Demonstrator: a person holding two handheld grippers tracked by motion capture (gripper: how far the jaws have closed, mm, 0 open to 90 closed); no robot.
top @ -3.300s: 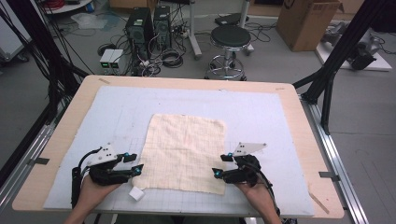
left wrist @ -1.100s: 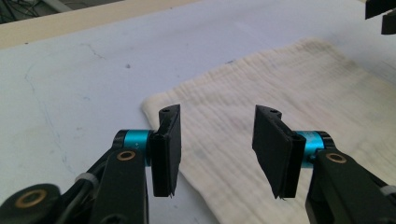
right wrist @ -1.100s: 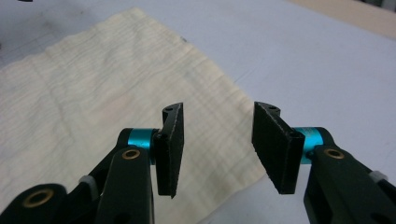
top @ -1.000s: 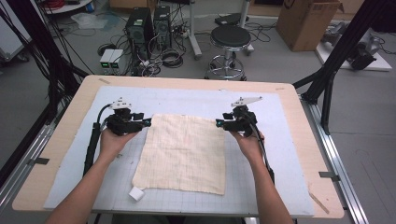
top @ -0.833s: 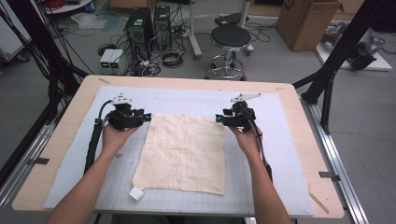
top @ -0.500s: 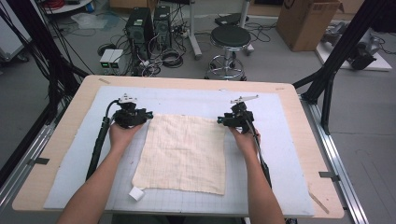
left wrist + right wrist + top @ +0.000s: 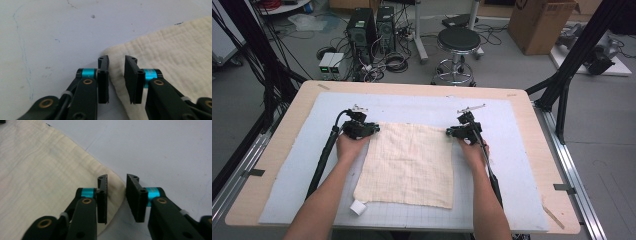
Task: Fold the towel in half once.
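Left claw [image 7: 116, 72] closing, right claw [image 7: 116, 192] closing

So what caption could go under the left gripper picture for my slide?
Left hand-held gripper closing its jaws around a corner of the cream cloth on the pale blue mat.

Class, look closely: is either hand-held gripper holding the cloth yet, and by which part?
Neither. Both hand-held grippers, left and right, have been closing, each astride a far corner of the cloth, not yet pinching.

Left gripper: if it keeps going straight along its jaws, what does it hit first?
The far left corner of the cream cloth, already lying between the closing jaws of the left gripper, then the light mat under it. Depth is unclear, so contact may already be close.
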